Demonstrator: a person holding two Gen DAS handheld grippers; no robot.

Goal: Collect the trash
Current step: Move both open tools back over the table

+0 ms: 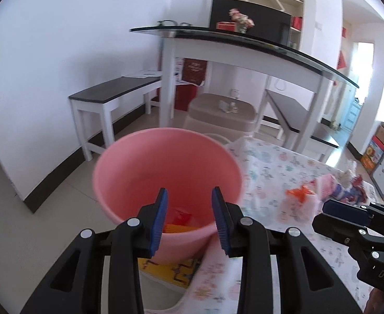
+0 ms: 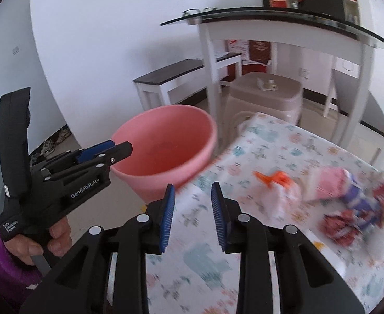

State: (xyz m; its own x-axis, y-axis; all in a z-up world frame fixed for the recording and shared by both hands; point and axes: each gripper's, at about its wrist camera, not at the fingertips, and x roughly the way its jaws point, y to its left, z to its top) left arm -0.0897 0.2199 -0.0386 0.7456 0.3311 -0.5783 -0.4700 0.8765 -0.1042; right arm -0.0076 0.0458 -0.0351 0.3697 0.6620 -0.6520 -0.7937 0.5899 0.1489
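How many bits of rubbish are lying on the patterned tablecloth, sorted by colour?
Orange-and-white wrapper: 1
Pink-and-purple packet: 1
Red crumpled wrapper: 1
Total: 3 on the tablecloth, as far as the blur lets me tell.

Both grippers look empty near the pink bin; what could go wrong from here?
1. The wrappers lie in a tight pile on the cloth, so the right gripper may take several at once or snag the cloth itself.
2. The bin sits past the table's edge, so a piece released early may fall on the floor.
3. The left gripper hangs over the bin, where the two grippers may collide.
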